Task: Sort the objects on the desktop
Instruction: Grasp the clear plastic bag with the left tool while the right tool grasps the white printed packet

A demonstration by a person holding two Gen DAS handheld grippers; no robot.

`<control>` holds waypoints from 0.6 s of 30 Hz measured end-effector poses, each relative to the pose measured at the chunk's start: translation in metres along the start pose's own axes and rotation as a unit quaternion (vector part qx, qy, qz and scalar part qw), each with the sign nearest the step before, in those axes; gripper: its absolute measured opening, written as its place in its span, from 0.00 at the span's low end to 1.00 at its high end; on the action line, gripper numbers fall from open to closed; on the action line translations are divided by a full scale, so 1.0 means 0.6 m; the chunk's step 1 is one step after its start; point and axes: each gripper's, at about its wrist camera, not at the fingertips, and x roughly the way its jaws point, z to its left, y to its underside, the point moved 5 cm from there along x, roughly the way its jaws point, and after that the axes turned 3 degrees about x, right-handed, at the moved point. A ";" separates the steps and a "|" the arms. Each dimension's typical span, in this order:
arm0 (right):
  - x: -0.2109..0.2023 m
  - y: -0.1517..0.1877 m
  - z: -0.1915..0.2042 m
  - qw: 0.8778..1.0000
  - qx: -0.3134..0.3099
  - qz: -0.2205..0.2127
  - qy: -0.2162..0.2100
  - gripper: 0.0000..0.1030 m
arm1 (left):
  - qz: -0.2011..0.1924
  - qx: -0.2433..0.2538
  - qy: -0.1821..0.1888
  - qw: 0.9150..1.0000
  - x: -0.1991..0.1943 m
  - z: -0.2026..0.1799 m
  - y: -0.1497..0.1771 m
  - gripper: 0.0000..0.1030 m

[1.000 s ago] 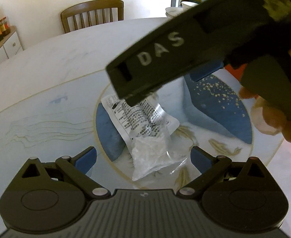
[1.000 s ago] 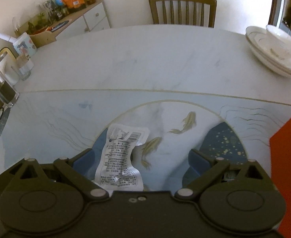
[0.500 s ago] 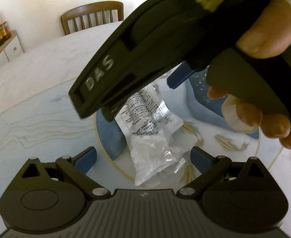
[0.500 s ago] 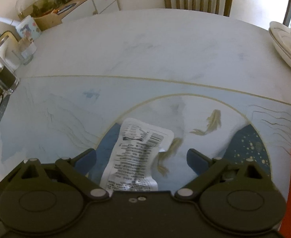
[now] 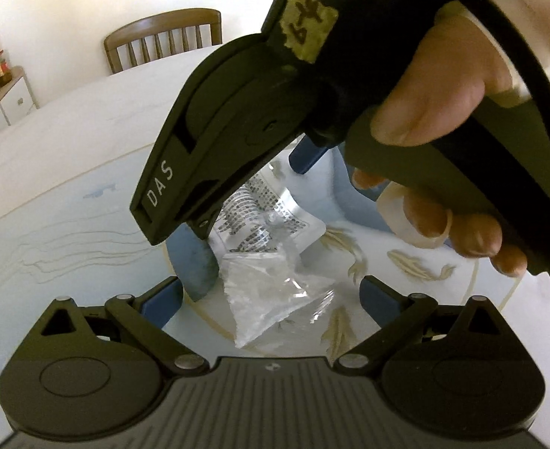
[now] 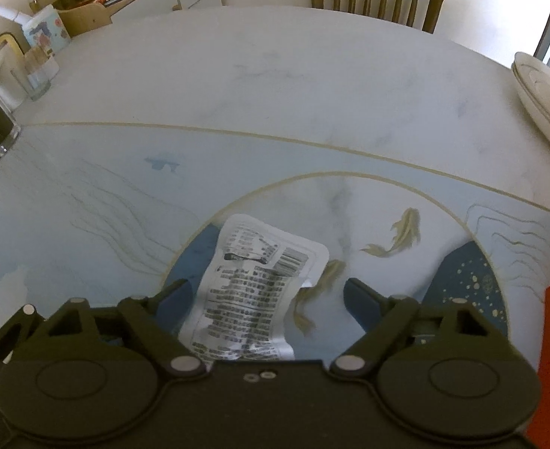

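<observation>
On the fish-painted round table (image 6: 275, 86), I have brought my right gripper (image 6: 265, 295) down over the printed foil packet (image 6: 252, 299); its jaws, just narrowing, straddle it untouched. My left gripper (image 5: 271, 295) waits wide. A pickup looks imminent.

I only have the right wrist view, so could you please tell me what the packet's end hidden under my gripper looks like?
Observer: That end of the packet is clear plastic with white contents. It lies on the table.
Operator: Thank you. Where is the left gripper?
Observer: The left gripper hovers at that clear end, with its jaws open on either side and not pressing it.
Operator: And what is above the packet?
Observer: A hand holds the right gripper over the printed end. Its jaws have just been closing and straddle the packet without pressing it yet.
</observation>
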 end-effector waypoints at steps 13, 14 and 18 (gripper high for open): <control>-0.009 -0.002 -0.030 1.000 0.009 -0.007 0.018 0.44 | -0.001 0.003 0.011 1.000 -0.006 -0.010 0.002 0.82; -0.011 -0.002 -0.037 1.000 0.015 -0.007 0.017 0.41 | -0.002 0.006 0.013 1.000 -0.007 -0.012 0.001 0.77; -0.019 0.001 -0.052 0.999 0.037 -0.005 0.004 0.33 | -0.005 0.014 0.020 1.000 -0.010 -0.018 -0.003 0.61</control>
